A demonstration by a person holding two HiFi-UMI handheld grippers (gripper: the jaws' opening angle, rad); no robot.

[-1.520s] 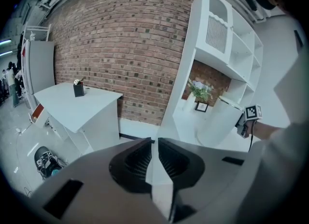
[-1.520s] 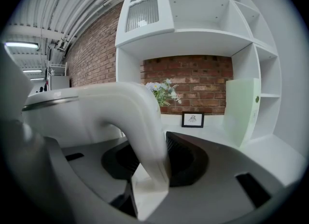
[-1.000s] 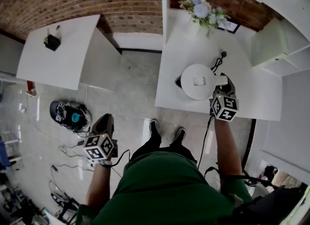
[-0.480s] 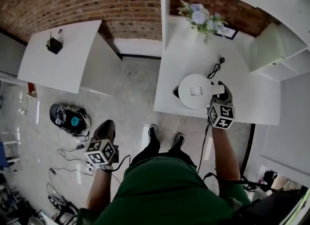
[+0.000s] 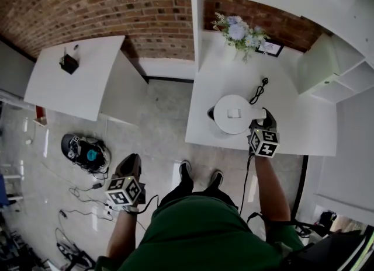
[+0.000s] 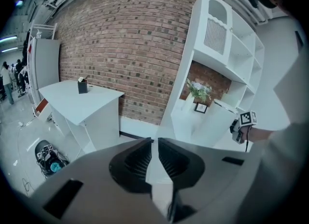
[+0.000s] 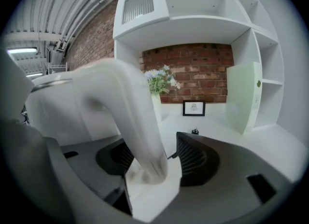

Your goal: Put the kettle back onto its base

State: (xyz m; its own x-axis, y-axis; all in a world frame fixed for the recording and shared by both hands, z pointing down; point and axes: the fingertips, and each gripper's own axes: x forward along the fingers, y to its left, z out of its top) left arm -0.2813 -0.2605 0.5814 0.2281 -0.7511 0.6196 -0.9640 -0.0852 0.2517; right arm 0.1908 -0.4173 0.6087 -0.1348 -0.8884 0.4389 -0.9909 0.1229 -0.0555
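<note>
Surfaces: right white table point(image 5: 292, 127), left white table point(image 5: 70, 89), grey tiled floor point(image 5: 166, 112).
Right white table: white round kettle point(image 5: 234, 114) near the front edge, black base point(image 5: 210, 113) visible only as a sliver at its left side, black power cord point(image 5: 259, 91) just behind it, vase of pale flowers point(image 5: 236, 30) and small framed picture point(image 5: 270, 48) at the far end. Left white table: small black box point(image 5: 69, 63). Grey tiled floor: round black device with blue centre point(image 5: 86, 150), loose cables point(image 5: 79, 197), person's black shoes point(image 5: 187, 170).

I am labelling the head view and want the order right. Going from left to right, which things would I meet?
Small black box → round black device → left gripper → kettle → right gripper, its jaws opening with the handle between them → pale cabinet door.
</note>
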